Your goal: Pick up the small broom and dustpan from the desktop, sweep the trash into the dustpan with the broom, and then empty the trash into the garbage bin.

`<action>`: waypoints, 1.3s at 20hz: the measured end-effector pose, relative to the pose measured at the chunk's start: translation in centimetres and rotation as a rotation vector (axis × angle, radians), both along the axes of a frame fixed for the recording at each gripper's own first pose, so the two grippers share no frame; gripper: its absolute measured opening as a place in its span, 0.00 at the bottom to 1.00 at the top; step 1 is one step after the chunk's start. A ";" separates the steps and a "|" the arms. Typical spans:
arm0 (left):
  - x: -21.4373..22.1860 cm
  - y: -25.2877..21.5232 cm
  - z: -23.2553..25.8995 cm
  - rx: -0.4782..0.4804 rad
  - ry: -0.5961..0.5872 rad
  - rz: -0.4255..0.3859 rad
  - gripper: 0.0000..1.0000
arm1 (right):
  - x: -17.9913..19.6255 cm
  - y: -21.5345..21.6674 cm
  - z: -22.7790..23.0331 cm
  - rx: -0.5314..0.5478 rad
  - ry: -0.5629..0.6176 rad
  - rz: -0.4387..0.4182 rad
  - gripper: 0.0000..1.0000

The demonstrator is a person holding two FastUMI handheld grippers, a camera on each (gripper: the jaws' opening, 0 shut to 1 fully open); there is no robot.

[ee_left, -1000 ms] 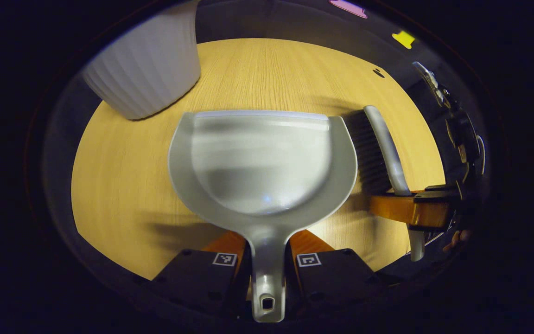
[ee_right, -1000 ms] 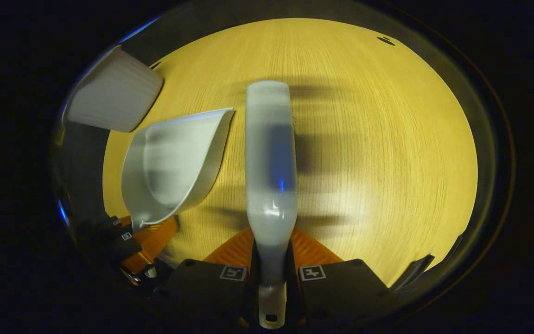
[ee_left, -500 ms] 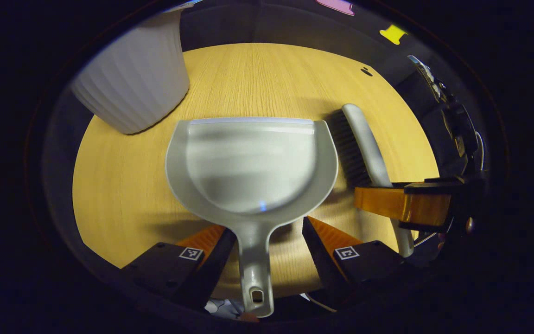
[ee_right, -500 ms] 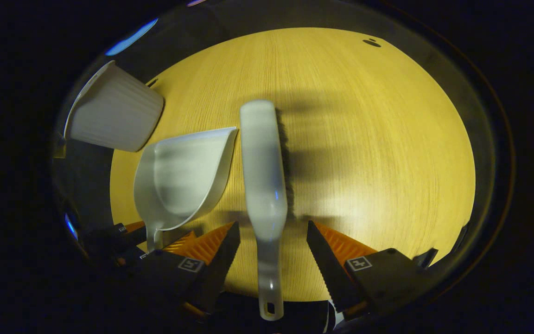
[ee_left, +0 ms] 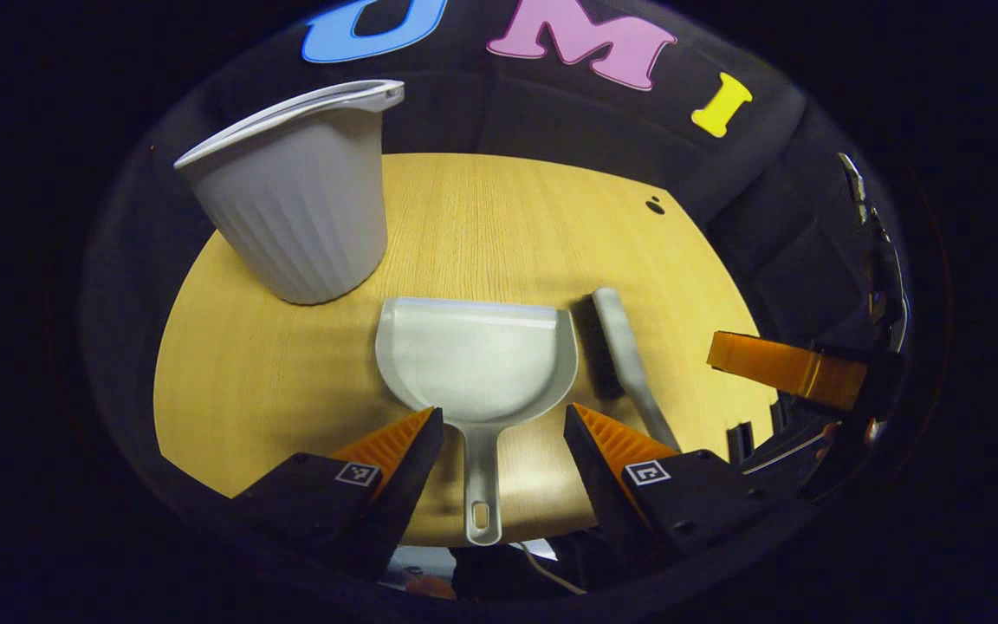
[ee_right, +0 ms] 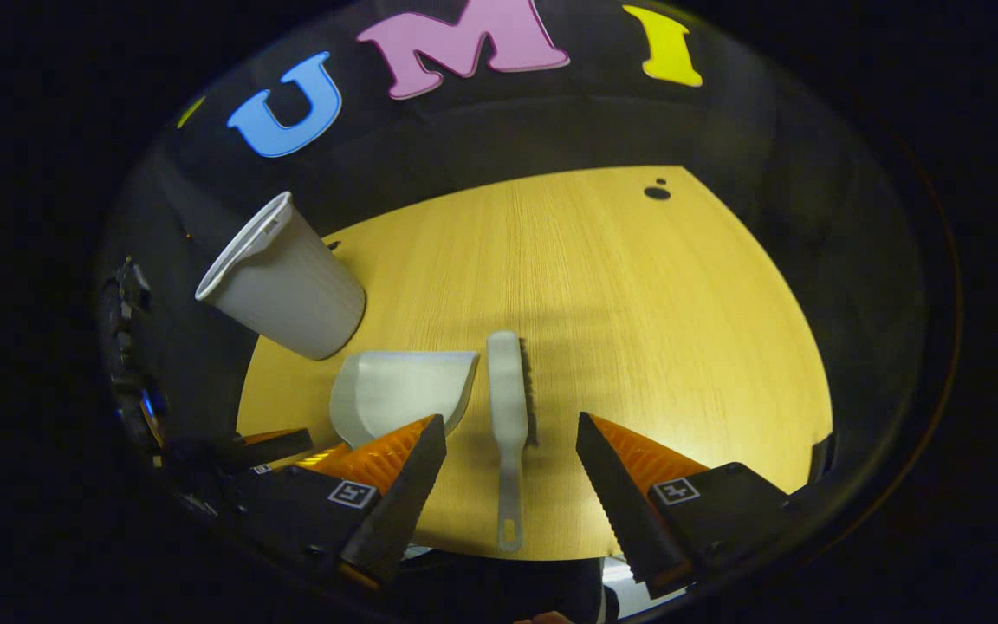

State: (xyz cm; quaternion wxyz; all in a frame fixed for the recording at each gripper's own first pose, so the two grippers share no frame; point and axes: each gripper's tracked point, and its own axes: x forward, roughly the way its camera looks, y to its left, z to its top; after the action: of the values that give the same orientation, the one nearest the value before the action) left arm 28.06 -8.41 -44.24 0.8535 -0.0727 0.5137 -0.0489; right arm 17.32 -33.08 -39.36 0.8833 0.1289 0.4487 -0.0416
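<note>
1. Landmark: the grey dustpan point(ee_left: 475, 364) lies flat on the wooden desktop point(ee_left: 499, 217), mouth toward the booth wall, handle toward the desk's near edge; it is seen again in the right gripper view point(ee_right: 395, 394).
2. Left of and beyond the dustpan: a white ribbed garbage bin point(ee_left: 304, 208) stands upright on the desktop, near the pan's far-left corner but apart from it; also seen in the right gripper view point(ee_right: 282, 282).
3. Left gripper point(ee_left: 499, 429): jaws spread wide, one finger on each side of the dustpan's handle, touching neither side; it holds nothing.
4. Just right of the dustpan: the small broom point(ee_left: 629, 364) lies on the desktop, roughly parallel to the pan, bristles facing the pan in the left gripper view; whether the two touch cannot be told.
5. Right gripper point(ee_right: 508, 442): jaws spread wide astride the broom point(ee_right: 508, 407) handle, clear of it on both sides; it holds nothing; one of its fingers point(ee_left: 780, 364) appears right of the broom in the left gripper view.
6. Far right of the dustpan: a small dark hole point(ee_left: 655, 206) in the desktop near its rear edge.
</note>
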 end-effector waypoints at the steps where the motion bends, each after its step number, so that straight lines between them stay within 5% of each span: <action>1: 0.6 -0.1 2.2 -0.021 -0.054 0.015 0.85 | 0.8 0.3 1.9 -0.025 -0.068 0.012 0.99; 7: 2.2 1.0 16.7 0.025 -0.598 0.090 0.85 | 5.8 0.5 15.6 -0.124 -0.589 0.053 0.98; 14: -3.2 0.3 21.0 0.126 -1.156 0.162 0.82 | 7.3 -1.3 28.1 -0.237 -1.083 0.088 0.97; 19: -4.2 1.3 18.7 0.122 -1.150 0.194 0.82 | 7.3 -0.9 28.6 -0.236 -1.095 0.139 0.96; 26: -5.6 3.2 19.3 0.121 -1.121 0.113 0.82 | 6.8 -1.2 27.8 -0.289 -1.050 0.008 0.97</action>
State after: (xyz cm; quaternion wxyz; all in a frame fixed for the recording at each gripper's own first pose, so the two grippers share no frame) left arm 22.42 -5.18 -24.97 0.9997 -0.0140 -0.0208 -0.0047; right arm 24.13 -34.28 -11.52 0.9976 0.0079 -0.0627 -0.0293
